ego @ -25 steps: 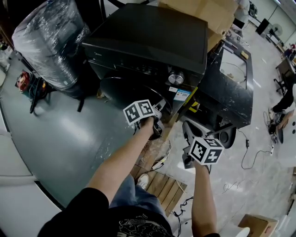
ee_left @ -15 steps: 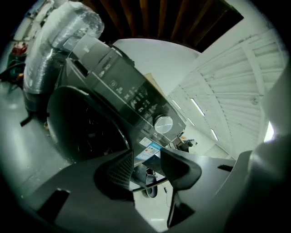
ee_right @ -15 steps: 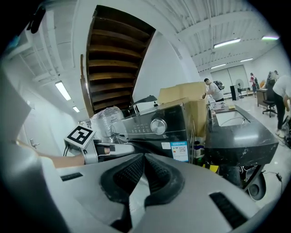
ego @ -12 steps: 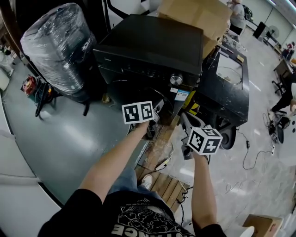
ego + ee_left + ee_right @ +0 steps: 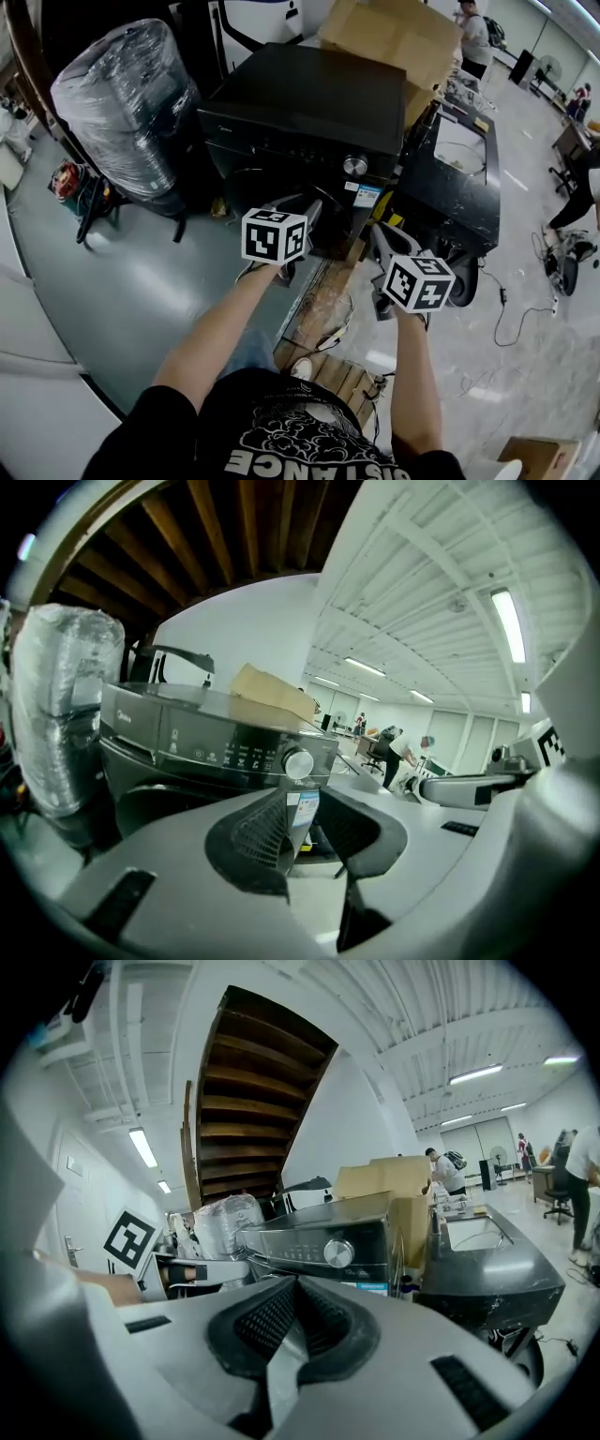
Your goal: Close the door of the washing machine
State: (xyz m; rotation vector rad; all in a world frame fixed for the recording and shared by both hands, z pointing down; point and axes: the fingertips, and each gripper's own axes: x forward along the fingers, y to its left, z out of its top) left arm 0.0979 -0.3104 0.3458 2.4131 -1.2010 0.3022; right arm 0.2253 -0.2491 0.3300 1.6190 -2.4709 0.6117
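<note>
- You are standing in front of the black front-loading washing machine [image 5: 314,98], which is sitting between a plastic-wrapped bundle [image 5: 127,103] and a black sink unit [image 5: 459,178].
- The round door [image 5: 267,183] is lying against the machine's front under the control panel, and as far as the head view shows it is sitting flush there.
- You are holding the left gripper [image 5: 298,208] just in front of the door, apart from it, and pointing it at the machine.
- Its fingers [image 5: 253,841] have just been closing and are now standing narrowly apart. Nothing is sitting between them; the machine's label and silver knob [image 5: 298,762] are showing through and above the gap.
- You are holding the right gripper [image 5: 380,242] beside the machine's right front corner, clear of it.
- Its fingers [image 5: 267,1321] are pressing together on nothing, and its view is looking at the knob and the sink unit.
- A cardboard box [image 5: 403,33] is standing behind the machine, and a wooden pallet [image 5: 333,375] is lying on the floor by your feet.
</note>
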